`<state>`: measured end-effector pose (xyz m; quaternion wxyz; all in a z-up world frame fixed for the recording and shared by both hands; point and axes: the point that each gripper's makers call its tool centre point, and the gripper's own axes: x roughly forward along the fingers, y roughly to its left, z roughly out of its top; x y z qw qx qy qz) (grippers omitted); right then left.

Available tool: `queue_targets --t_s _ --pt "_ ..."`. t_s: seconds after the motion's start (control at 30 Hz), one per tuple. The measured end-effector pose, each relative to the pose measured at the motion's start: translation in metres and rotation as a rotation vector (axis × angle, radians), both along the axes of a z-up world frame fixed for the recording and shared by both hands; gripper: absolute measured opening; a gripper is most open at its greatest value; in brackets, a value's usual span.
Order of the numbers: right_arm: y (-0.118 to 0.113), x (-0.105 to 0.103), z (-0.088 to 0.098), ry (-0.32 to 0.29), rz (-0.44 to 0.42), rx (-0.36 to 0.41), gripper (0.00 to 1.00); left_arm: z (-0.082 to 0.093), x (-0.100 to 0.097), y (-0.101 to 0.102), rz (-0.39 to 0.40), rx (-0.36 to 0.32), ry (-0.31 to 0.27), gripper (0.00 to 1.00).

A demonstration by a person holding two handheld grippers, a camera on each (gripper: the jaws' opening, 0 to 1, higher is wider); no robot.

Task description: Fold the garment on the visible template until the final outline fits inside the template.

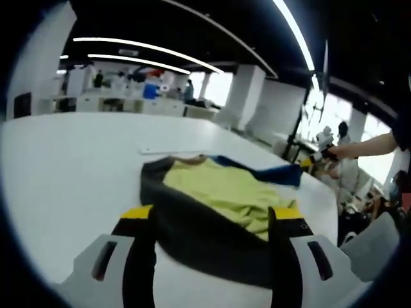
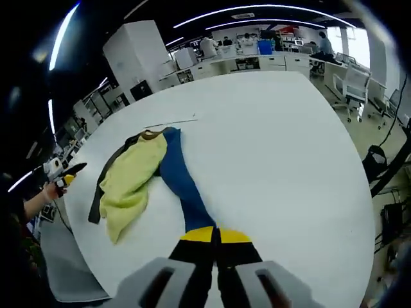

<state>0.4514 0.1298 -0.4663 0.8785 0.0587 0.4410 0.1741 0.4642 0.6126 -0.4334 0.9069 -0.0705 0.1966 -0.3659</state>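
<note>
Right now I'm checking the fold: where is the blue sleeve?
In the right gripper view the blue sleeve runs from the yellow-green garment on the white table down to the shut right claw.

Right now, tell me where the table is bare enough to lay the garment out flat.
The table is bare beyond and to the side of the blue sleeve, out to its far edge. The garment lies near the other edge, where little room is left. The right tongs are shut on the sleeve.

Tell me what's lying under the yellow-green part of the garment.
Under the yellow-green layer a dark grey layer of the same garment spreads on the white table, and a blue sleeve runs out beside it. Whatever template lies beneath is covered.
</note>
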Motion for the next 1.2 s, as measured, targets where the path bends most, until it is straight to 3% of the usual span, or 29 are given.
queue_targets --t_s 0.27,0.67,1.2 --pt "-0.052 0.035 -0.016 0.045 -0.052 -0.060 0.00 -0.006 0.009 0.002 0.022 -0.004 0.014 0.67" --pt "-0.073 0.064 -0.031 0.106 -0.028 -0.187 0.00 -0.013 0.019 0.001 0.044 -0.014 0.025 0.67" --pt "-0.100 0.120 -0.047 0.121 0.001 -0.297 0.00 -0.034 0.011 0.007 0.067 0.001 0.079 0.67"
